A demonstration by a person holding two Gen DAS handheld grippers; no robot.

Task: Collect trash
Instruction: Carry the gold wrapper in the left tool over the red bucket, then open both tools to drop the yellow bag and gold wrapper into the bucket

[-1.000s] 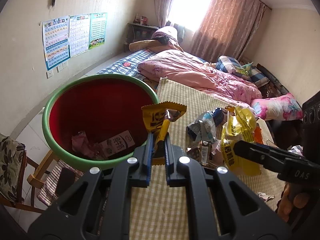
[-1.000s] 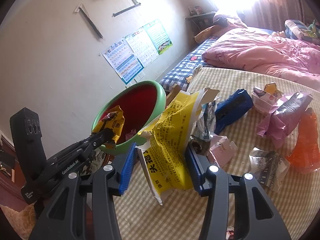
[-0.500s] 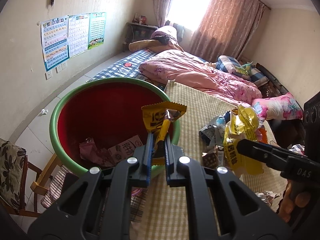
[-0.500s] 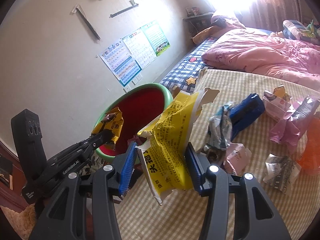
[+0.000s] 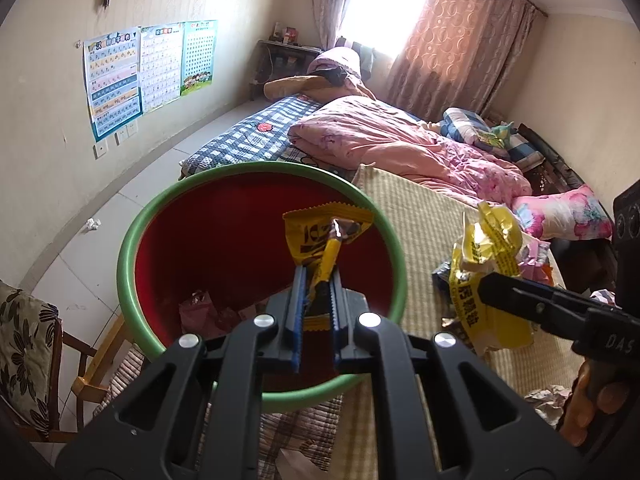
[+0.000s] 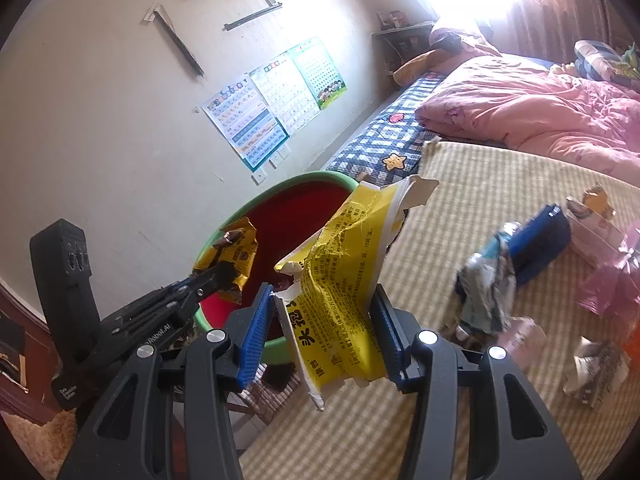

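My left gripper is shut on a small yellow snack wrapper and holds it over the red basin with a green rim. The basin holds a few wrappers. My right gripper is shut on a large torn yellow bag, held above the mat just right of the basin. The left gripper with its wrapper also shows in the right wrist view. The right gripper with its yellow bag shows in the left wrist view.
More trash lies on the checked straw mat: a blue packet, a crumpled silver-blue wrapper, pink bags. A pink quilt lies behind. A wooden chair with a floral cushion stands left of the basin.
Both grippers have moved left toward the basin. The left gripper's wrapper went from the basin's right rim to over its middle. The right gripper's bag has come nearer the basin.
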